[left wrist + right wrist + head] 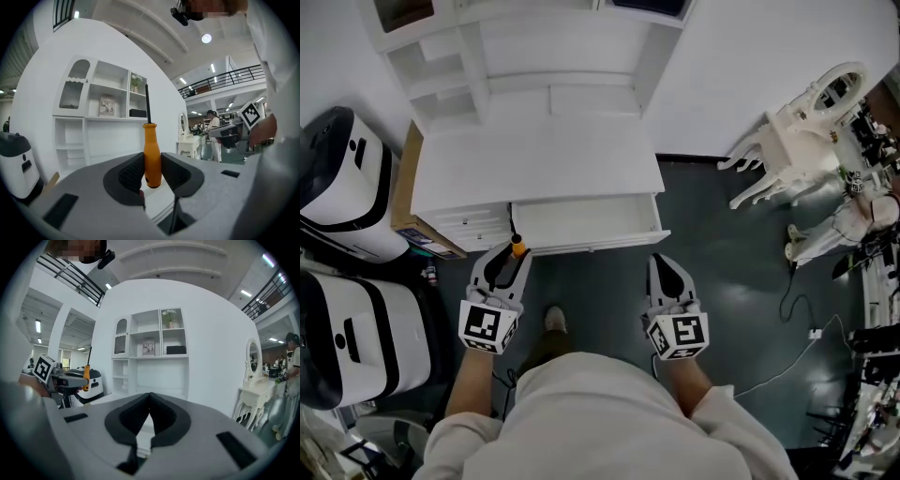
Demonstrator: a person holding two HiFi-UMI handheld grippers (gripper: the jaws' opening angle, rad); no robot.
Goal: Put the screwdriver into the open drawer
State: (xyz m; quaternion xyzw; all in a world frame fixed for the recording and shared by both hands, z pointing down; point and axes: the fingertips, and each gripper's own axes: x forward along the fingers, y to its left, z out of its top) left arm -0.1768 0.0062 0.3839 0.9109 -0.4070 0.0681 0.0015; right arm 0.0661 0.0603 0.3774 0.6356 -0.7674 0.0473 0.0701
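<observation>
The screwdriver (152, 157) has an orange handle and a thin black shaft and stands upright. My left gripper (152, 174) is shut on its handle. In the head view the left gripper (508, 262) with the screwdriver (517, 247) sits just before the left end of the open white drawer (586, 225). My right gripper (664, 278) hangs near the drawer's right front corner. Its jaws are shut with nothing between them, as the right gripper view shows around the right gripper (150, 416). The screwdriver (86, 376) also shows at the left of that view.
The drawer belongs to a white desk (534, 159) with shelves (441, 70) behind it. Two white-and-black machines (342, 187) stand at the left beside a cardboard box (408, 202). A white chair (797, 141) and cables (806, 328) lie at the right on the dark floor.
</observation>
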